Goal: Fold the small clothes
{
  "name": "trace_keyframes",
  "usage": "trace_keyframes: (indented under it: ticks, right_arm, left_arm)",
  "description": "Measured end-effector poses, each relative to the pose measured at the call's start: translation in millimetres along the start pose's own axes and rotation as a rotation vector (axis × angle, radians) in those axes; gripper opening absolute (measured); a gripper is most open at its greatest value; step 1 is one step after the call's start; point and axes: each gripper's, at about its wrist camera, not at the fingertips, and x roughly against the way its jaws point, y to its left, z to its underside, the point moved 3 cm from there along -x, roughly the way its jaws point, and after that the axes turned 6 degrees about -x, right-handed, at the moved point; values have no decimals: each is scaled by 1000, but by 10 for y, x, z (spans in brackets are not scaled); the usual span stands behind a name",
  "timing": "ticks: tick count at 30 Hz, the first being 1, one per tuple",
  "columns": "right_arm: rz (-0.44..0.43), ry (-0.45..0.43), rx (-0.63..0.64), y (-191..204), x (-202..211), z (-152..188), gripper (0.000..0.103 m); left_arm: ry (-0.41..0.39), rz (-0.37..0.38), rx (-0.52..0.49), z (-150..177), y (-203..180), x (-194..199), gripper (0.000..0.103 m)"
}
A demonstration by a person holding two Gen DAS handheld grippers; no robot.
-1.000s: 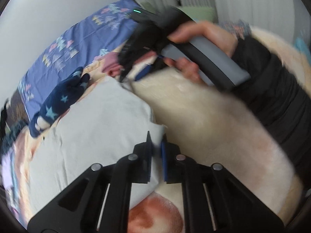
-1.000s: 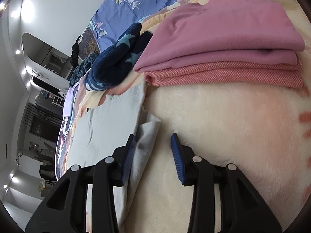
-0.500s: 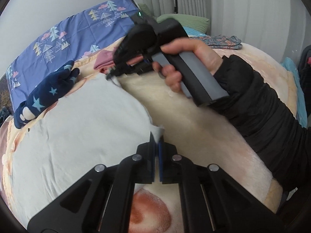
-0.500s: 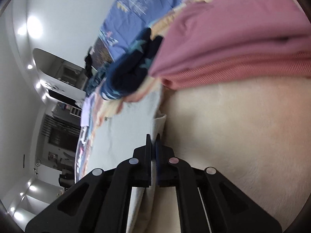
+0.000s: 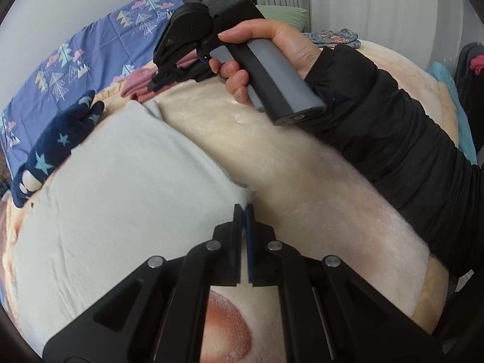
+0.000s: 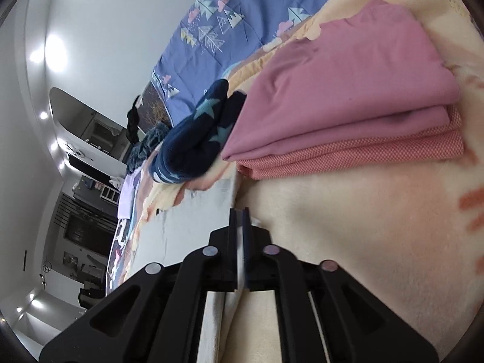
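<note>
A pale grey cloth [image 5: 115, 199] lies spread on a cream fleece blanket [image 5: 302, 181]. My left gripper [image 5: 244, 208] is shut on the cloth's near right corner. My right gripper [image 6: 239, 211] is shut on the far right corner of the same cloth [image 6: 181, 230]; it also shows in the left wrist view [image 5: 154, 83], held by a hand above the cloth's far edge. The cloth's right edge runs between the two grippers.
A folded stack of pink and coral clothes [image 6: 348, 115] lies just beyond the cloth. A navy star-patterned garment [image 6: 196, 139] sits to its left, also in the left wrist view [image 5: 57, 139]. A blue patterned quilt [image 5: 75, 60] lies behind.
Both grippers closed on the grey cloth's right corners. The right gripper went from open beside the edge to shut on it, and both have lifted slightly.
</note>
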Motion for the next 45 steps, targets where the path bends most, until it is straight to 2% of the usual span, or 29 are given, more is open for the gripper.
trace_keyframes:
  ticks: [1, 2, 3, 4, 5, 7, 8, 9, 10, 13, 16, 17, 18, 20, 21, 23, 24, 25, 27, 28, 30, 32, 33, 35, 36, 39, 42, 43, 45]
  right_arm:
    - [-13, 27, -11, -16, -11, -4, 44]
    - [-21, 54, -23, -38, -28, 0, 53]
    - [-19, 83, -22, -37, -52, 8, 56]
    - [-6, 124, 9, -9, -100, 44, 56]
    - [5, 148, 43, 50, -122, 77, 57]
    - [22, 183, 104, 147, -235, 163, 58]
    - [35, 176, 122, 185, -279, 196, 57]
    - [56, 153, 136, 212, -313, 218, 41]
    - [95, 124, 153, 230, -365, 234, 4]
    - [87, 92, 112, 190, -389, 241, 4]
    - [-40, 37, 116, 369, -110, 202, 4]
    - [-35, 29, 150, 415, -88, 216, 4]
    - [5, 21, 181, 402, -114, 220, 4]
    - [131, 34, 174, 211, -309, 229, 4]
    - [163, 46, 155, 119, -399, 210, 4]
    - [103, 60, 87, 43, -368, 173, 4]
    - [84, 39, 69, 44, -286, 137, 5]
    - [94, -18, 57, 36, -153, 92, 11]
    - [140, -103, 61, 18, 58, 47, 11]
    - [127, -115, 63, 23, 137, 37, 11]
    - [24, -77, 94, 139, 190, 81, 11]
    - [-41, 5, 191, 304, 98, 176, 11]
    - [-31, 45, 228, 345, 8, 238, 11]
    - [148, 98, 255, 225, -283, 315, 0]
    - [196, 104, 231, 111, -391, 307, 0]
    - [125, 92, 177, 47, -298, 263, 0]
    - [142, 41, 216, 57, -244, 319, 0]
    - [155, 19, 242, 90, -228, 354, 0]
    - [163, -17, 269, 122, -176, 385, 0]
  left_arm:
    - [-1, -5, -3, 0, -8, 11, 7]
    - [-6, -10, -3, -2, -14, 22, 8]
    - [-10, -15, -10, -4, -28, 28, 14]
    - [-10, -28, -27, -12, -56, 19, 26]
    - [-10, -48, -47, -18, -79, 3, 30]
    - [4, -93, -84, -23, -116, -75, 31]
    - [12, -107, -88, -25, -109, -122, 29]
    - [17, -116, -81, -29, -80, -179, 15]
    - [20, -107, -72, -38, -50, -212, 6]
    - [-1, -39, -43, -62, 7, -186, 2]
    - [-17, 1, -54, -67, -17, -116, 2]
    - [-12, 0, -58, -56, -25, -139, 2]
    - [-2, 1, -58, -38, -18, -190, 2]
    - [12, 17, -46, -17, -34, -261, 2]
    - [13, 16, -51, -10, -50, -270, 2]
    - [13, 16, -61, 0, -74, -256, 3]
    - [13, 22, -61, 8, -81, -245, 3]
    - [12, 27, -62, 21, -88, -237, 3]
    - [14, 32, -58, 30, -86, -245, 3]
    - [13, 34, -55, 34, -87, -252, 3]
    - [14, 39, -52, 39, -80, -260, 4]
    - [15, 47, -49, 35, -76, -267, 5]
    - [16, 52, -48, 36, -72, -273, 5]
    - [17, 58, -41, 31, -54, -295, 6]
    - [16, 62, -32, 32, -46, -303, 6]
    - [-3, 70, -4, 62, -15, -261, 7]
    - [-22, 90, 49, 116, 69, -109, 15]
    - [-29, 82, 71, 146, 124, -24, 25]
    - [-55, 36, 99, 249, 232, 186, 34]
